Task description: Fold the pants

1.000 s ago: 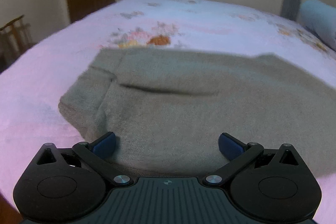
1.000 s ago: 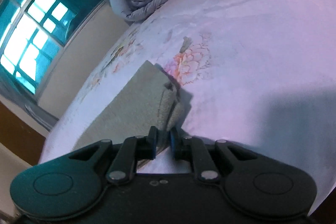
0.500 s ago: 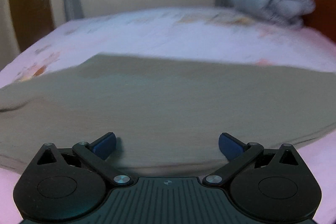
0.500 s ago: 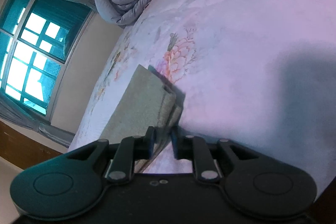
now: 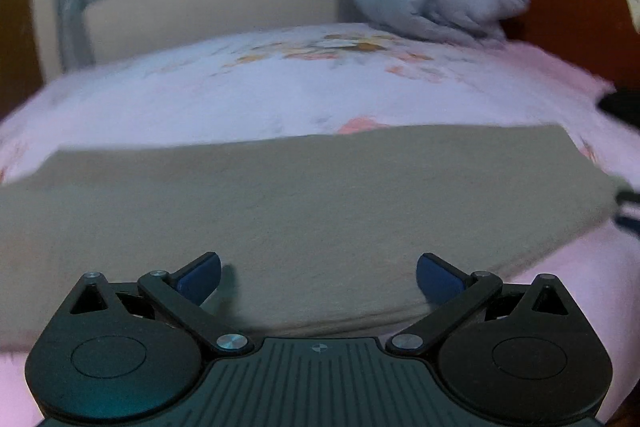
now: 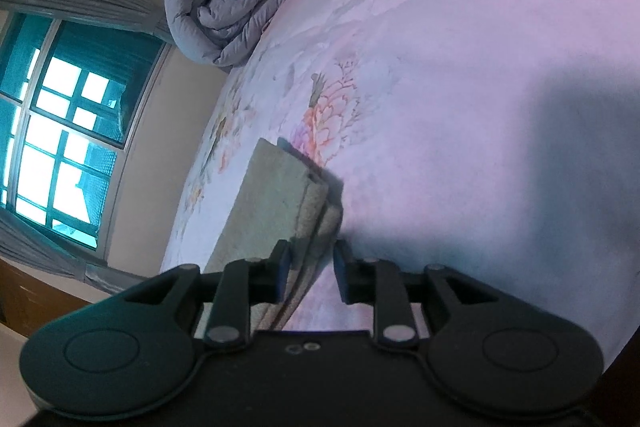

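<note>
- Your left gripper (image 5: 318,277) is released, its blue pads spread wide and hovering just over the near long edge of the pants (image 5: 304,203), gripping nothing.
- Your right gripper (image 6: 310,269) has its jaws only partly closed, with a gap showing around the stacked layers at one end of the pants (image 6: 280,203); I judge it is not pinching the cloth firmly, though contact on the left pad side is hard to make out.
- The pants lie flat on the bed (image 5: 280,95) as a long olive-grey band, already doubled over judging by the layered edges in the right wrist view.
- The band's long axis runs crosswise in front of your left gripper, from the bed's left side toward the headboard end where the grey rolled duvet (image 5: 436,7) sits.
- The relation that matters: the right gripper is at the short end of the band, looking along its length; the left gripper is at the middle of the long edge.
- So the end is the right gripper's to carry across, probably, while the left marks or pins the fold line.
- Watch that all layers come up together; a loose pinch could drop the lower ones.
</note>
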{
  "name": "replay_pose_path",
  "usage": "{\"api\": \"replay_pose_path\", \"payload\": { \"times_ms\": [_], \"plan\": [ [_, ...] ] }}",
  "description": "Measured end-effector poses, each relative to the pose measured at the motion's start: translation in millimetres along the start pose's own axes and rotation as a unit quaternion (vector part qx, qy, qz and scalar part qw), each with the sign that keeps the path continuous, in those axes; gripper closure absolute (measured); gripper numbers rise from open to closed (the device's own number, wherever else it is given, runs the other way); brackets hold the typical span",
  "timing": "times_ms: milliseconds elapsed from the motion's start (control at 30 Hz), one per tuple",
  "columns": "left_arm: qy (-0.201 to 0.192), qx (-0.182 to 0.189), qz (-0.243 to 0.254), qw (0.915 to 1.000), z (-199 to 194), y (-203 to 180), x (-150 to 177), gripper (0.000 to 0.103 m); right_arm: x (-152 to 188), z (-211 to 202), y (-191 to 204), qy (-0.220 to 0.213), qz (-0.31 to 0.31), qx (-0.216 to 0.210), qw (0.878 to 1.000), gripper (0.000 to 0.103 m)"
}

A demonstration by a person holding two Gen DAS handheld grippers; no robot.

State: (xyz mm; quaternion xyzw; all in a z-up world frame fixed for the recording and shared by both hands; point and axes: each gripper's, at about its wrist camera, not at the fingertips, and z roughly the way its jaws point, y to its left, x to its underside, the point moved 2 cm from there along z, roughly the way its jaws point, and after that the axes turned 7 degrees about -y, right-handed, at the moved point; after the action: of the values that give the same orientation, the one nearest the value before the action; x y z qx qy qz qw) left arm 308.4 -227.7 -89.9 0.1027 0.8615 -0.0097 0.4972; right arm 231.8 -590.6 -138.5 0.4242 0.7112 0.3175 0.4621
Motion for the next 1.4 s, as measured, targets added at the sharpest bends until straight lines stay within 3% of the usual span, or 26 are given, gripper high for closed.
{"api": "replay_pose_path", "payload": {
  "times_ms": [67, 467, 500, 633, 733, 800, 867, 967, 1133, 1200, 1267, 1300, 1333, 1367, 1400],
  "plan": [
    [0.026, -0.003, -0.016, 0.9995, 8, -4, 4, 0.0, 1, 0, 0, -0.003, 0.002, -0.001, 1.0, 0.088],
    [0.012, 0.013, -0.024, 0.9995, 8, 1, 13, 0.0, 1, 14, -4, -0.019, 0.069, -0.001, 0.997, 0.082],
    [0.012, 0.011, -0.021, 0.9996, 8, 0, 13, 0.0, 1, 16, -2, -0.018, 0.067, 0.001, 0.998, 0.092],
    [0.017, 0.018, -0.021, 0.9995, 10, 1, 11, 0.0, 1, 18, 30, -0.024, -0.035, 0.034, 0.999, 0.096],
    [0.018, 0.046, -0.049, 0.9976, -2, 26, 1, 0.0, 3, 12, 69, -0.039, -0.096, 0.02, 0.994, 0.096],
    [-0.007, 0.026, -0.066, 0.9974, -23, 61, -2, 0.0, 10, 9, 102, -0.039, -0.145, 0.001, 0.989, 0.095],
    [-0.021, 0.013, -0.084, 0.9961, -44, 103, 1, 0.0, 26, 8, 141, -0.034, -0.207, -0.023, 0.978, 0.095],
    [-0.039, -0.041, -0.115, 0.9917, -82, 183, 12, 0.0, 70, 9, 199, -0.016, -0.295, -0.058, 0.954, 0.095],
    [-0.071, -0.126, -0.234, 0.9613, -147, 316, 44, 0.0, 173, 20, 271, 0.024, -0.407, -0.101, 0.908, 0.095],
    [-0.079, -0.152, -0.265, 0.9487, -168, 350, 58, 0.0, 222, 30, 288, 0.057, -0.433, -0.116, 0.892, 0.095],
    [-0.077, -0.168, -0.279, 0.9421, -180, 369, 72, 0.0, 276, 39, 298, 0.083, -0.465, -0.124, 0.873, 0.094],
    [-0.076, -0.173, -0.287, 0.9392, -186, 377, 79, 0.0, 299, 42, 300, 0.098, -0.472, -0.132, 0.866, 0.089],
    [-0.075, -0.175, -0.292, 0.9374, -189, 382, 85, 0.0, 330, 46, 299, 0.129, -0.478, -0.153, 0.855, 0.08],
    [-0.072, -0.175, -0.297, 0.9358, -190, 386, 89, 0.0, 354, 50, 297, 0.174, -0.49, -0.161, 0.839, 0.078],
    [-0.069, -0.173, -0.304, 0.9343, -190, 388, 93, 0.0, 371, 52, 296, 0.212, -0.503, -0.158, 0.823, 0.084]
  ]
}}
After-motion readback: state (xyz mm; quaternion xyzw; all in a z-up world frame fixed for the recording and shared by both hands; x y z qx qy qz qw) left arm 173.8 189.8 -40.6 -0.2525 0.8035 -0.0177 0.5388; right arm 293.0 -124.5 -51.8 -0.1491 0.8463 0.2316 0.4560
